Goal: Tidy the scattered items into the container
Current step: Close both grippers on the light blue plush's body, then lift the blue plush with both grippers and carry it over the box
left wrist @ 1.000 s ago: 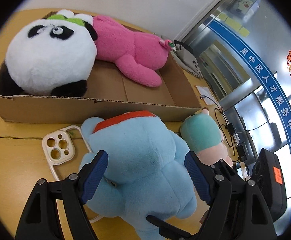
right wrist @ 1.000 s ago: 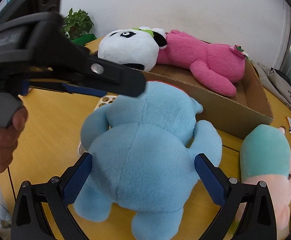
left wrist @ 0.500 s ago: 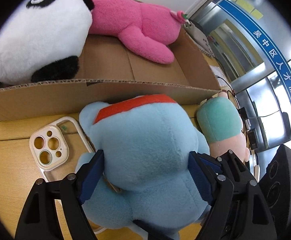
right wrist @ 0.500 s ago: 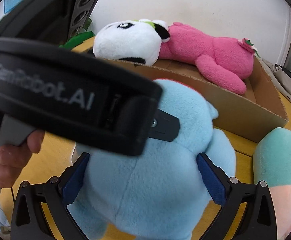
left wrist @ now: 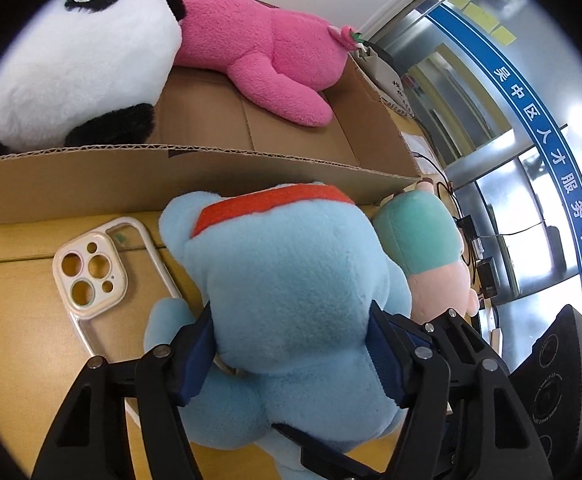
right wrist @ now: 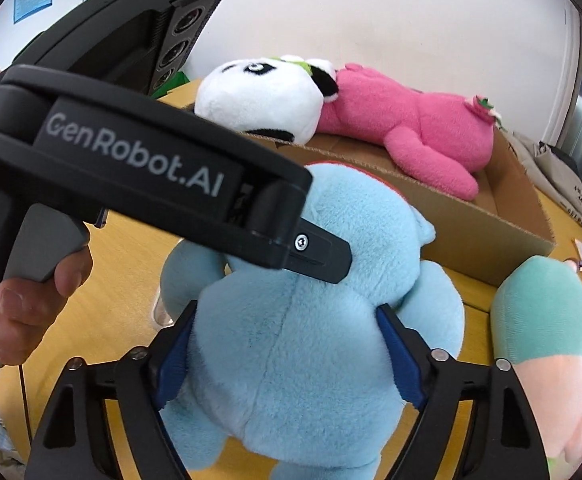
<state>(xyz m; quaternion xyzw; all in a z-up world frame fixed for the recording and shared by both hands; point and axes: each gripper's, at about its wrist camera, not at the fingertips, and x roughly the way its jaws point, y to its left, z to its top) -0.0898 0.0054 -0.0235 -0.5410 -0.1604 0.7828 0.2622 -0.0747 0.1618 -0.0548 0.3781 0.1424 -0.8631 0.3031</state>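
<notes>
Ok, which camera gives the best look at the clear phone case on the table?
The left wrist view: the phone case lies in plain sight left of the blue plush, camera cutouts visible. In the right wrist view only a sliver peeks from behind the plush.

Your left wrist view looks steeply down from close behind the blue plush toy, which fills the lower centre. Beyond the toy it faces the cardboard box; glass doors close the right edge.

Your right wrist view sits equally close behind the blue plush toy, angled down, with the box beyond it up-right and a white wall behind.

Both views share the toy, the box, the panda and pink plush inside it, and the green-and-peach plush to the toy's right.
</notes>
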